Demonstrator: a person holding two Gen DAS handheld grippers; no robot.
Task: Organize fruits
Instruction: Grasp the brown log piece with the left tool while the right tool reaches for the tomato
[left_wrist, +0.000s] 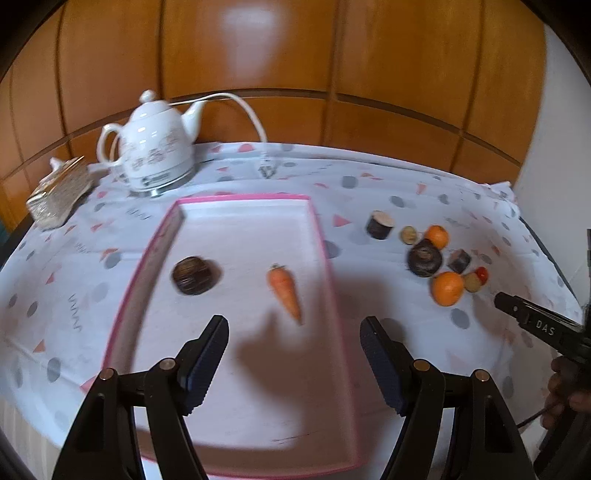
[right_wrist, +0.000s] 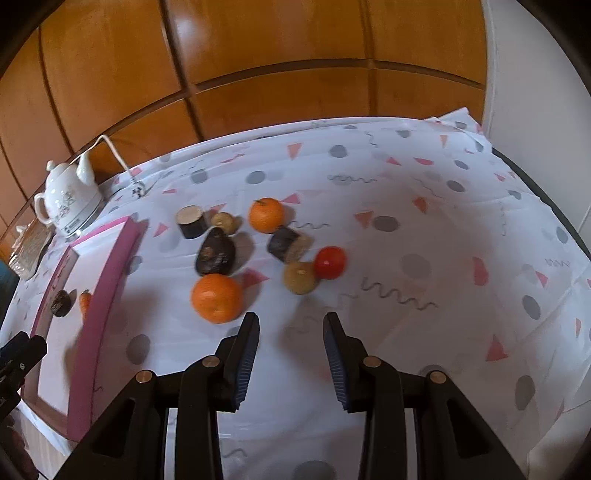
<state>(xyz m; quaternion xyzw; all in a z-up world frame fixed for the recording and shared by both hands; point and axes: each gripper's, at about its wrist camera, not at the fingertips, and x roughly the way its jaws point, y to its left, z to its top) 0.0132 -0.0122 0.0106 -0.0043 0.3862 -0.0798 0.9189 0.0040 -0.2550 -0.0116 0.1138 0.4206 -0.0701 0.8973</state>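
A pink-rimmed white tray (left_wrist: 321, 236) holds a dark brown round fruit (left_wrist: 194, 275) and a carrot (left_wrist: 286, 290). My left gripper (left_wrist: 293, 339) is open and empty above the tray's near part. Right of the tray, on the cloth, lies a cluster: two oranges (right_wrist: 217, 297) (right_wrist: 266, 215), a red tomato (right_wrist: 330, 262), a dark avocado-like fruit (right_wrist: 215, 253), two dark cut pieces (right_wrist: 190, 220) (right_wrist: 286, 243) and two tan round fruits (right_wrist: 300, 277). My right gripper (right_wrist: 291, 332) is open and empty just in front of the cluster, and its tip shows in the left wrist view (left_wrist: 524, 310).
A white teapot (left_wrist: 153, 147) with a cord (left_wrist: 247, 110) stands behind the tray, and a patterned box (left_wrist: 59, 194) lies at the far left. A spotted tablecloth (right_wrist: 424, 258) covers the table. Wooden panelling (left_wrist: 295, 55) rises behind.
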